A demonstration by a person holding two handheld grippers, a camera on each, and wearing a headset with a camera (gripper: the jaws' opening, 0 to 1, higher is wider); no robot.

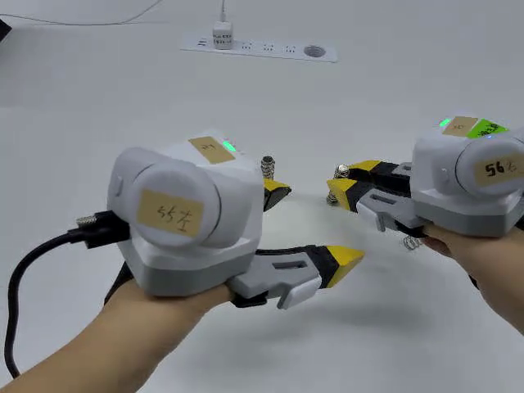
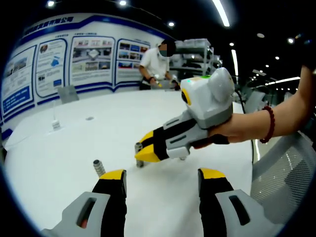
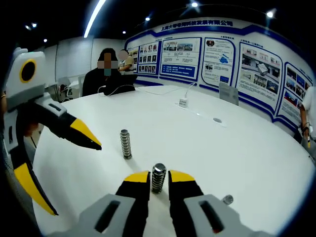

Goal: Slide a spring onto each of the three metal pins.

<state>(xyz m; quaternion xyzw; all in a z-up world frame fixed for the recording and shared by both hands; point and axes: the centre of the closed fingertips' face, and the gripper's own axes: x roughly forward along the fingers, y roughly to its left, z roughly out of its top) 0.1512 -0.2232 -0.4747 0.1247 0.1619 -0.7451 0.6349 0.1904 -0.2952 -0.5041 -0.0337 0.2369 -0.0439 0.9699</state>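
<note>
"Well, what is the right tool point(image 3: 159, 177) doing?"

"Its jaws are drawn in on an upright metal pin, pinching it from both sides. Call that the gripped pin point(image 3: 158, 170); I'll place everything else from it. It stands on the white desk point(image 3: 237, 148), with a spring point(image 3: 158, 183) already coiled round it."

"And the other pins?"

"A second pin point(image 3: 125, 143), also upright and wrapped in a spring, stands near the gripped pin. In the right gripper view it is beyond the gripped pin and to the left. A short metal piece point(image 3: 227, 199) sits just beside the gripped pin, on the right of that same view. It is too small to tell more."

"The left tool?"

"The left tool point(image 2: 163, 174) is spread wide and grips nothing. It hangs over the desk apart from the gripped pin, on the second pin's side, with one yellow tip near that second pin."

"Any spring lying free?"

"One loose spring point(image 1: 412, 242) lies on the desk near the gripped pin, on the person's side. It is under the body of the right tool, by the hand that carries it."

"Anything farther off?"

"A white power strip point(image 1: 259, 47) with one plug in it lies well beyond the gripped pin."
</note>
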